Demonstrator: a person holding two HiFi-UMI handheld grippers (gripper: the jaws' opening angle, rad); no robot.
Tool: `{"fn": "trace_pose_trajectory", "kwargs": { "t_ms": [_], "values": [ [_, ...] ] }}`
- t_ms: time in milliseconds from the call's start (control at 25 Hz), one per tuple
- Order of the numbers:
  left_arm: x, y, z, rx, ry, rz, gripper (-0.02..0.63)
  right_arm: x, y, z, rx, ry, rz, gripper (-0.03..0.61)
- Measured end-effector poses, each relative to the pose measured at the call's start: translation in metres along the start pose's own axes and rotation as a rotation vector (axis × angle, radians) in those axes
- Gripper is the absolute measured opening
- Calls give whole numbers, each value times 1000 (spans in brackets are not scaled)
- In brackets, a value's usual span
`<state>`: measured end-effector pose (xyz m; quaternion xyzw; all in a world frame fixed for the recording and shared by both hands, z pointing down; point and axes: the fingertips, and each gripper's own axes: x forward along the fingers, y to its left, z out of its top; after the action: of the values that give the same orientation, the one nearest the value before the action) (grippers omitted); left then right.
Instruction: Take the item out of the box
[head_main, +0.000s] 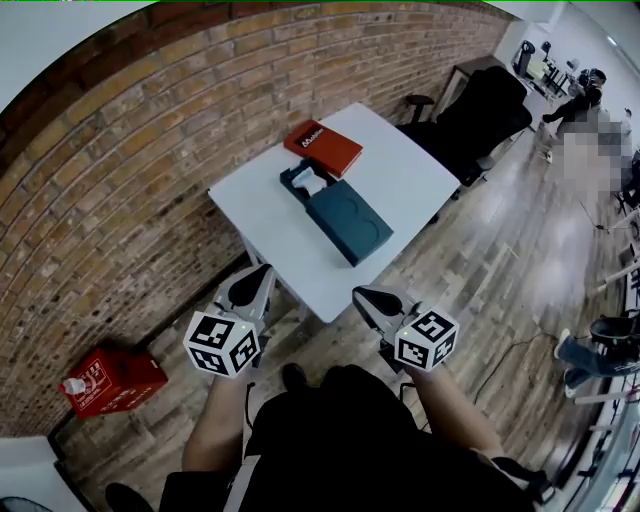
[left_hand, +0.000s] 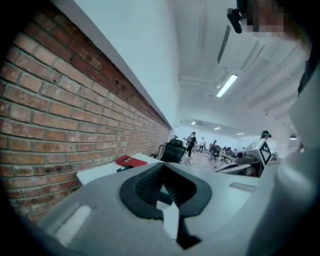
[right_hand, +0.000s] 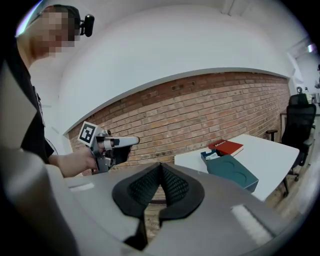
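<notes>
On the white table (head_main: 400, 180) lies a long teal box (head_main: 345, 220) with its far end open. A white item (head_main: 308, 181) sits in that open end. A red lid (head_main: 322, 148) rests just behind it. The same teal box (right_hand: 235, 172), white item (right_hand: 213, 156) and red lid (right_hand: 226, 147) show at the right of the right gripper view. My left gripper (head_main: 262, 272) and right gripper (head_main: 362, 295) hover side by side short of the table's near edge, well apart from the box. Both are shut with nothing between the pads (left_hand: 150, 182).
A brick wall (head_main: 120, 170) runs along the table's left side. On the floor at the left stands a red box (head_main: 110, 380). A black office chair (head_main: 480, 115) sits beyond the table's far right corner. Cables and chair bases lie on the floor at the right.
</notes>
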<state>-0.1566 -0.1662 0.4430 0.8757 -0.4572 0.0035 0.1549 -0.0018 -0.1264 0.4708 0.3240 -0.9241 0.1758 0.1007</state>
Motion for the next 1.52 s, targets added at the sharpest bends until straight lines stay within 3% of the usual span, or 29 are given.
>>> {"fn": "trace_pose_trajectory", "kwargs": {
  "t_ms": [360, 600, 960, 1320, 1520],
  "values": [
    [83, 8, 4, -11, 65, 5, 6, 24, -72, 20, 30, -12, 42, 0],
    [139, 1, 13, 43, 97, 33, 6, 31, -129, 39, 30, -29, 85, 0],
    [162, 18, 12, 33, 99, 113, 6, 65, -160, 43, 4, 39, 172, 2],
    [199, 74, 37, 21, 53, 86, 6, 124, -191, 83, -58, 60, 144, 5],
    [223, 116, 37, 10, 86, 46, 6, 173, -216, 93, -52, 81, 84, 31]
  ]
}}
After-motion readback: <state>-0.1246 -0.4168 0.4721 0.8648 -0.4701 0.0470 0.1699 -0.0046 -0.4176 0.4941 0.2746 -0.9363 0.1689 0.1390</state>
